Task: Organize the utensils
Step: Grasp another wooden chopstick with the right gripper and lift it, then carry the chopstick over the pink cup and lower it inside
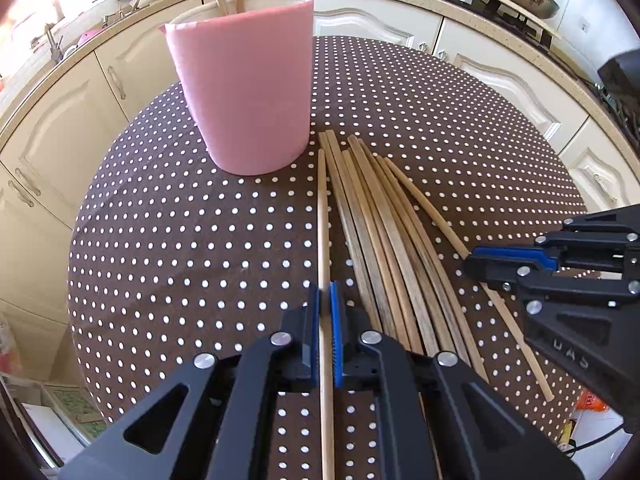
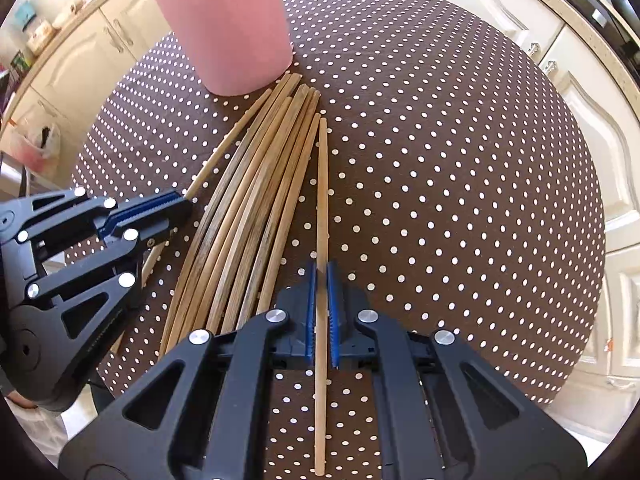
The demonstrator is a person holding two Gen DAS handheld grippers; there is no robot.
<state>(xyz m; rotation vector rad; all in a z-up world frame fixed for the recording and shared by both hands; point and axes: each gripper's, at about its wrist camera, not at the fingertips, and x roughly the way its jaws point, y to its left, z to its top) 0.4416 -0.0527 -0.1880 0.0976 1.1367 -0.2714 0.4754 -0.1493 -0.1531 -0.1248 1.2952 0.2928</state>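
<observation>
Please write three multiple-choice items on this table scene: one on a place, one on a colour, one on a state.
1. Where does the pile of loose chopsticks lie?
A. inside the cup
B. on the dotted tablecloth beside the cup
C. on the kitchen counter

2. What colour is the cup?
A. pink
B. green
C. white

3. How is the left gripper?
A. wide open over a bare cloth
B. out of view
C. closed on a single chopstick

Answers:
1 B, the sticks lie fanned on the cloth next to the cup's base.
2 A, its wall is plain pink.
3 C, the blue pads press a stick apart from the pile.
</observation>
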